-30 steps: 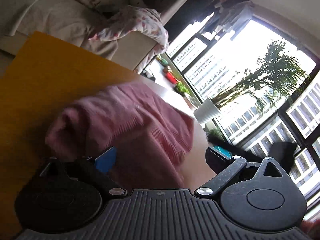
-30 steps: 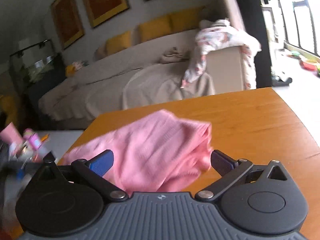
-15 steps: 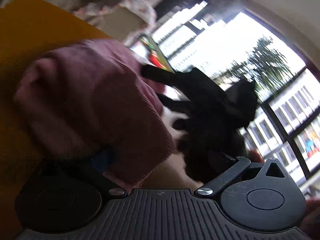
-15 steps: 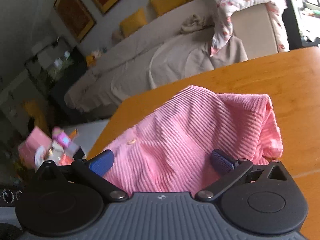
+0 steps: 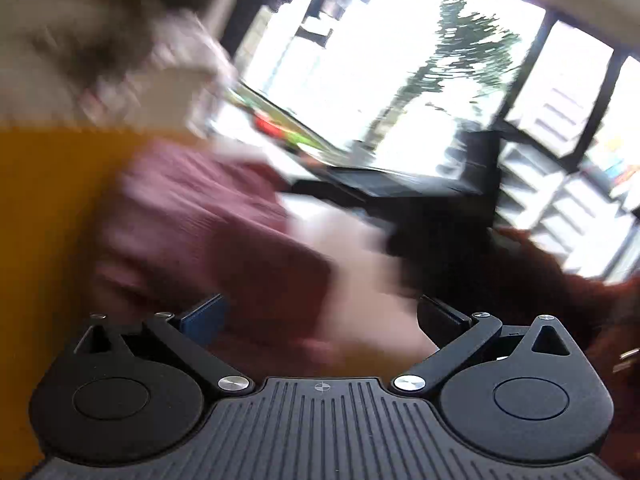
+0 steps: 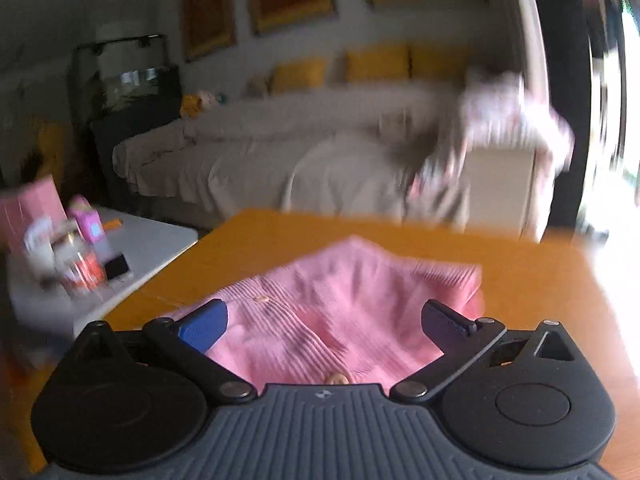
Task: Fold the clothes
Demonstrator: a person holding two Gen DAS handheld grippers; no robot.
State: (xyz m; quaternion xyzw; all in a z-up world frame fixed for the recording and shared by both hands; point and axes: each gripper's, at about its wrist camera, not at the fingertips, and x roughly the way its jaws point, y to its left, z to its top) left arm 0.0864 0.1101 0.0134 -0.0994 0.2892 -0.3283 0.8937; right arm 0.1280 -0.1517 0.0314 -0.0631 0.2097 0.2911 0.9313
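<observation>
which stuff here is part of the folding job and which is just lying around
Part of the job:
pink ribbed cardigan
wooden table
left gripper, jaws open
right gripper, jaws open

Just lying about:
clutter on the white side table
floral cloth on the sofa

A pink ribbed knit cardigan (image 6: 344, 312) with small pale round buttons lies rumpled and partly folded on the orange wooden table, one ribbed edge turned up at its right. The left wrist view shows it (image 5: 208, 232) blurred.
</observation>
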